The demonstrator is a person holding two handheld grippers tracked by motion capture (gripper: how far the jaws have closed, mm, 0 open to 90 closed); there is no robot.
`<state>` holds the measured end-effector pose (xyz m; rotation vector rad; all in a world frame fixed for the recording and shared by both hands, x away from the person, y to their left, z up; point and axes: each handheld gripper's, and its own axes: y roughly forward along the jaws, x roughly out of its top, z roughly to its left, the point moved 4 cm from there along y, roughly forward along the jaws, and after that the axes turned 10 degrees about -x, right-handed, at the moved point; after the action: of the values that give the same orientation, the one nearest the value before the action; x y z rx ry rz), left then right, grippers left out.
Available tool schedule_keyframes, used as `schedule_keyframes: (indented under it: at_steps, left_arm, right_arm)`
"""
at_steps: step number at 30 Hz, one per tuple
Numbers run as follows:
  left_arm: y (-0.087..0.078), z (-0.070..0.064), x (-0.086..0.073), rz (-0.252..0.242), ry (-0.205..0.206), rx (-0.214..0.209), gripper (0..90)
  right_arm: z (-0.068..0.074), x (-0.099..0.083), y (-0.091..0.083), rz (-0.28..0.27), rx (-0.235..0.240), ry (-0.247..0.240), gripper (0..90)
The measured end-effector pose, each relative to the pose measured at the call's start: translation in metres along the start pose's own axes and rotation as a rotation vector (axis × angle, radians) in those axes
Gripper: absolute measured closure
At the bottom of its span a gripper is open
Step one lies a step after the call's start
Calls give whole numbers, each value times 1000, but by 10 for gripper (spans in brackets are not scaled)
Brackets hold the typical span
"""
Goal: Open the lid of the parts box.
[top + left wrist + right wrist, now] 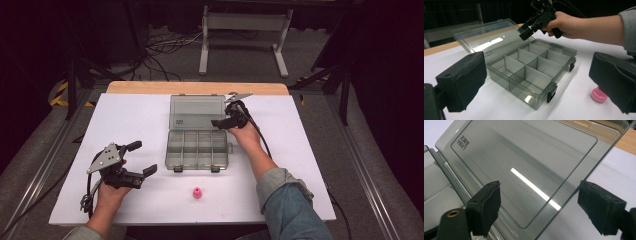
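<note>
I take the box [197,149] as my landmark. It sits on the white table [140,120] with its lid [195,111] already swung up and back, so I judge the opening step as good as done. My right gripper [223,122] is at the lid's right edge, above the box's far right corner; its jaws are spread, with the clear panel [529,170] between them and one pad [599,207] right at the rim, though I cannot tell whether it touches. The compartments [534,62] look empty to me. The pink piece [197,193] stands on the table just in front of the box, untouched. My left gripper [141,158] hovers left of the box, jaws apart, holding nothing. What I reckon remains: pick up the pink piece and drop it into a compartment.
</note>
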<state>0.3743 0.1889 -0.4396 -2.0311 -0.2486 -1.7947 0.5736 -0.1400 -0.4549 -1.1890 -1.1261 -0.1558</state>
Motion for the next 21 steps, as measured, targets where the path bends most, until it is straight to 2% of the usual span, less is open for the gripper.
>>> schedule_keyframes:
  at_steps: [10, 21]
  left_arm:
    - [1, -1, 0, 6, 8, -7, 25]
    - [4, -2, -2, 11, 4, -20, 29]
  right_arm:
    - [1, -3, 2, 27, 9, 12, 172]
    - [-1, -4, 1, 33, 15, 17, 172]
